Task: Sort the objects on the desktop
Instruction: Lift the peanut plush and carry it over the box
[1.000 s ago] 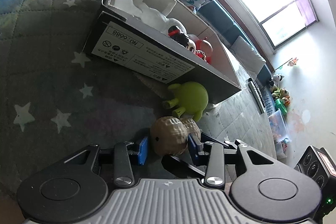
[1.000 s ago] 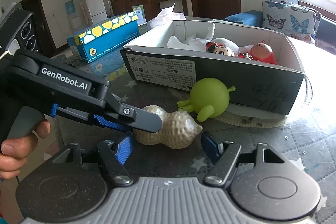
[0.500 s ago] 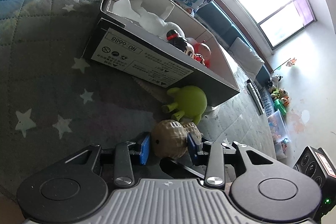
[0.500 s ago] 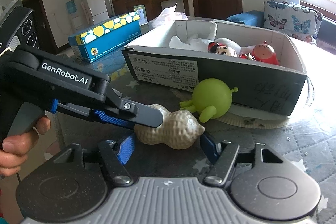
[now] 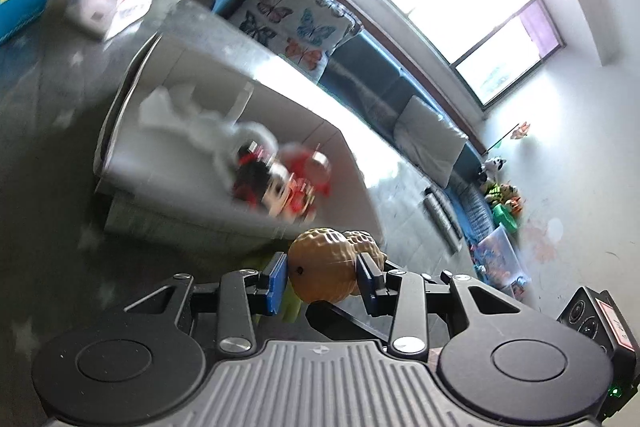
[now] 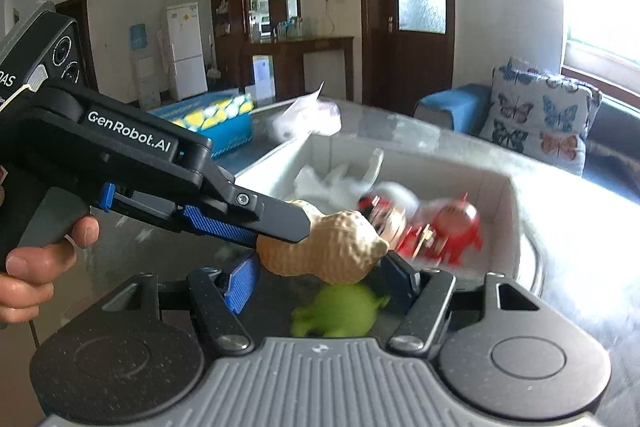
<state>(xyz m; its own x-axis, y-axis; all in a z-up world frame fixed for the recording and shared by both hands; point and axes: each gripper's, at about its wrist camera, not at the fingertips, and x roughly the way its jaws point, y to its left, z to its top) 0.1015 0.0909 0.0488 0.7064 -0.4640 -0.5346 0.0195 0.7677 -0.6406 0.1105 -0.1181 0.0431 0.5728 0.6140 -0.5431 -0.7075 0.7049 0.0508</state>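
Observation:
My left gripper (image 5: 322,277) is shut on a tan peanut toy (image 5: 326,269) and holds it in the air near the front wall of a white cardboard box (image 5: 132,171). In the right wrist view the left gripper's fingers (image 6: 276,219) clamp the peanut toy (image 6: 328,247) just above my right gripper (image 6: 320,281), which is open and empty. A green round toy (image 6: 340,309) lies on the table below the peanut. The box (image 6: 496,195) holds a black-haired doll (image 6: 380,213), a red figure (image 6: 452,227) and white plastic.
A blue and yellow box (image 6: 208,119) and a white packet (image 6: 304,117) lie at the table's far side. A butterfly cushion (image 6: 536,115) sits on a sofa behind the table. The table has a grey star-pattern cloth (image 5: 36,155).
My left gripper has closed on the peanut toy and lifted it off the table toward the box. Both views are blurred by upward motion; the green toy stays on the table.

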